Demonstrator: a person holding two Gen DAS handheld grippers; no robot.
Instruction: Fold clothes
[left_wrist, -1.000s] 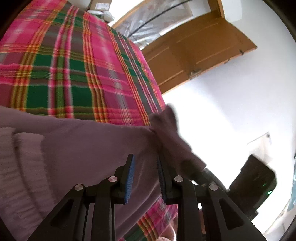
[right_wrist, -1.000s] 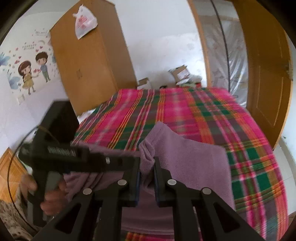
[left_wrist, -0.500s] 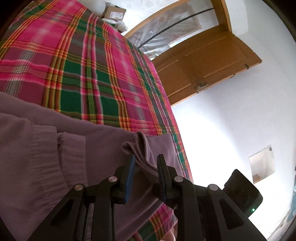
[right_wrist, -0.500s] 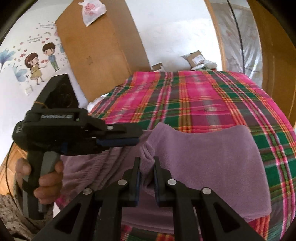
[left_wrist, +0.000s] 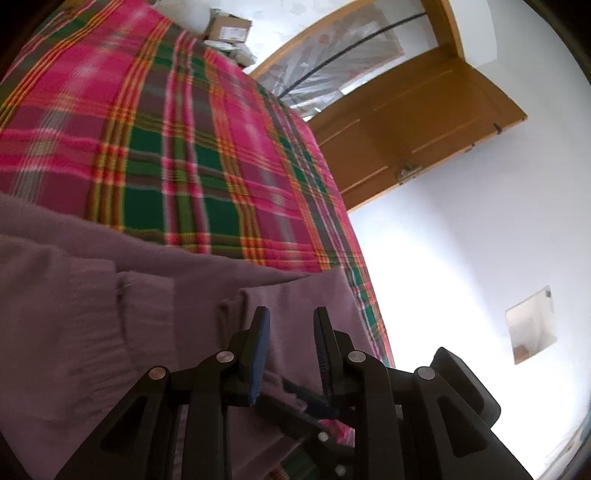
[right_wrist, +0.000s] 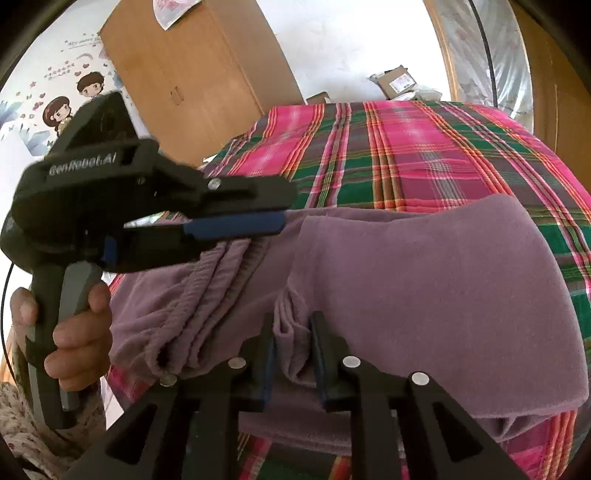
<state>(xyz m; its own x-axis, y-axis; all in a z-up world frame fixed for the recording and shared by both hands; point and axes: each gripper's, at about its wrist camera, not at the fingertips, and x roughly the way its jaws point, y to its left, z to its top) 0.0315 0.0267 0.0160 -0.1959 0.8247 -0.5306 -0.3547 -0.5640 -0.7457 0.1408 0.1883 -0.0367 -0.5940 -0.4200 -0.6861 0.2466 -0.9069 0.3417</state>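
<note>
While the purple garment (right_wrist: 424, 280) lies folded on the plaid bed cover (right_wrist: 424, 155), both tools sit low over its near edge. The right tool (right_wrist: 291, 350) has a bunched ridge of fabric standing between its two fingers; the fingers are parted around the ridge, and I cannot tell whether they press it or only flank it. Just to its left, a ribbed cuff or waistband (right_wrist: 207, 291) hangs in loose gathers. The left tool (right_wrist: 236, 225), gripped by a hand (right_wrist: 70, 332) further left, hovers above that ribbed part with its blue pads apart; in its own view the left tool (left_wrist: 291, 343) shows a clear gap between the fingers with flat cloth beneath and nothing pinched.

The garment looks like soft fleece: light, limp, thick enough to hold a rounded fold but sure to sag and slide over itself when lifted. It seems neither slippery nor fragile. A grip on a single layer would likely peel the fold open, so the better hold is on a doubled edge or the ribbed band, where the cloth is denser, with the two tools well apart along that edge to keep it from drooping between them.
</note>
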